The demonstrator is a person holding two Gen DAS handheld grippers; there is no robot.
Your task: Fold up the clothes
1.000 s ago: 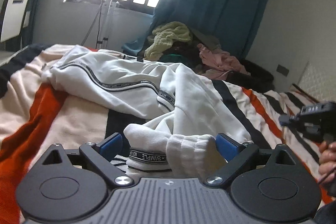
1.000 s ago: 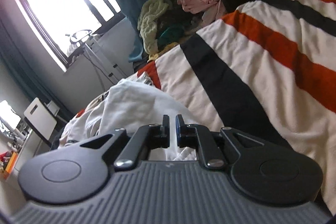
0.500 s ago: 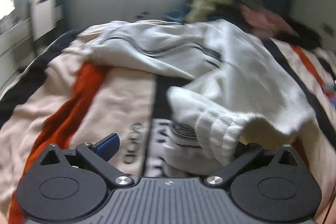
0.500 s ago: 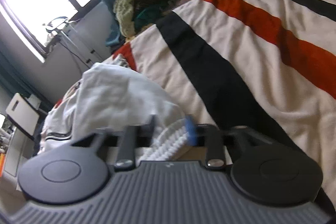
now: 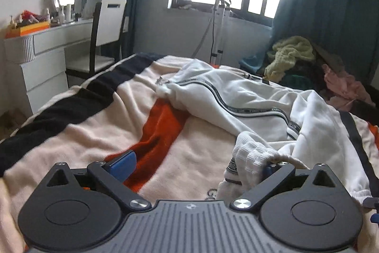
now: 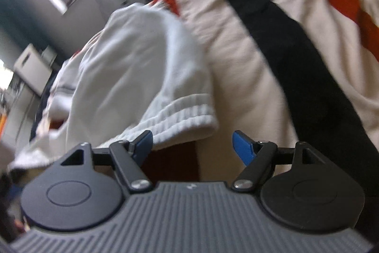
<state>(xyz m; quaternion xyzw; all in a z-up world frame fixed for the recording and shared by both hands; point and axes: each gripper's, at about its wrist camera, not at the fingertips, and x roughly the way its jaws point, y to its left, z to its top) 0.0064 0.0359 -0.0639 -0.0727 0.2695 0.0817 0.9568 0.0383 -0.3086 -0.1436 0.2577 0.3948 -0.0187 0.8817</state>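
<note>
A white garment [image 5: 248,96] with black-and-white tape trim lies crumpled on the striped blanket [image 5: 106,129], right of centre in the left wrist view. Its ribbed cuff [image 5: 251,155] drapes over the right finger of my left gripper [image 5: 194,167], which is open with only blanket between its pads. In the blurred right wrist view, the garment's ribbed hem [image 6: 187,117] lies just ahead of my right gripper [image 6: 193,145] and overlaps the left blue pad [image 6: 143,142]. That gripper is open, with nothing held between its fingers.
A heap of other clothes [image 5: 296,58] sits at the bed's far right by a teal curtain [image 5: 331,4]. A white dresser [image 5: 42,63] and chair [image 5: 106,34] stand left of the bed. A thin stand [image 5: 219,27] rises under the window.
My left gripper swung left, so the cuff shifted from between its fingers onto the right one. My right gripper went from shut to open and moved close to the ribbed hem.
</note>
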